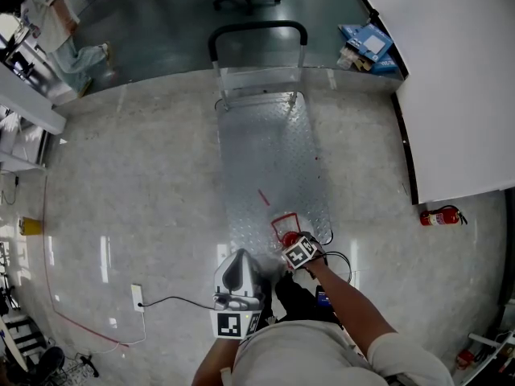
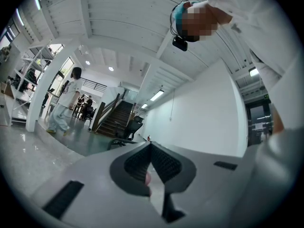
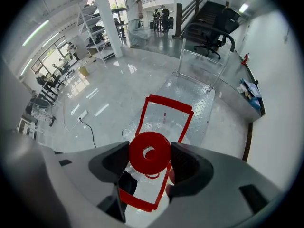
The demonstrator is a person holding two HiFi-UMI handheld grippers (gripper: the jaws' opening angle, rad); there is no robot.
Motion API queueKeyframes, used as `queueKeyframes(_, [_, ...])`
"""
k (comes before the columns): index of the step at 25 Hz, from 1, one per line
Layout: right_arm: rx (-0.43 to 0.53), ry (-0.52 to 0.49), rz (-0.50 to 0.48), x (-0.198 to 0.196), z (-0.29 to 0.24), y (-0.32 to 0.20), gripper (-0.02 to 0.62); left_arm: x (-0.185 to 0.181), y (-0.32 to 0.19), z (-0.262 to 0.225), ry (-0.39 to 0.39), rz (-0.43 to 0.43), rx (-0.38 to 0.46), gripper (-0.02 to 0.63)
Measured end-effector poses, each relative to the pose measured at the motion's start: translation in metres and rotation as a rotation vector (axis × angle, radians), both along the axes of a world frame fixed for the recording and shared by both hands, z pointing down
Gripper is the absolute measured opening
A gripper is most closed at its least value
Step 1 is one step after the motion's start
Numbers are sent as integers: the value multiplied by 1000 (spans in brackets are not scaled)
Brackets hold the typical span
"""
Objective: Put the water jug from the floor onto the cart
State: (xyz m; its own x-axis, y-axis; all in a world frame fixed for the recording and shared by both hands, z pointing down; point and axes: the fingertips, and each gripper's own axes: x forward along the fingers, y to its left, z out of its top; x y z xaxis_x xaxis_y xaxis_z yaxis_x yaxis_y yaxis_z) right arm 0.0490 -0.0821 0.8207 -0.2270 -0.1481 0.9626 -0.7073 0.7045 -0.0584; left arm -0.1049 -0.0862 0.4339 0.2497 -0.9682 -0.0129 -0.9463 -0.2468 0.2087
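Observation:
The water jug [image 3: 159, 127] is clear, with a red cap [image 3: 149, 152] and a red frame handle [image 1: 284, 225]. It is at the near end of the metal platform cart [image 1: 265, 147]; whether it rests there or hangs just above I cannot tell. My right gripper [image 3: 149, 153] reaches down over it, its jaws shut on the red cap from both sides. In the head view the right gripper [image 1: 288, 241] sits at the cart's near edge. My left gripper [image 2: 151, 147] points upward toward the ceiling, jaws shut with nothing in them; in the head view it [image 1: 241, 257] is just left of the jug.
The cart's black push handle [image 1: 257, 29] is at its far end. A white wall [image 1: 459, 79] runs along the right, with a fire extinguisher [image 1: 441, 215] at its foot and blue boxes [image 1: 368, 43] farther off. A power strip [image 1: 137, 297] with cable lies left. A person [image 1: 48, 14] stands far left.

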Motion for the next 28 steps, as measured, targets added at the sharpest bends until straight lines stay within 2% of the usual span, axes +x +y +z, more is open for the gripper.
queueKeyframes(11, [31,-9,24,2,-10,-1,272,1,3,-3,4,5,7,-2])
queueKeyframes(17, [66,-63,52,3,-32,-5,272,2,5,-3,12,10,21,-2])
queueKeyframes(21, [153,-129,93,6,-75,-10,268,5,7,-10,9,27,36,-2])
queueKeyframes(25, [364,-204,191,17,-139,-22,88,4,9,-20,7,42,57,-2])
queueKeyframes(28, [478,-285,270,26,-189,-24,36,4,13,-28,-1,47,68,-2])
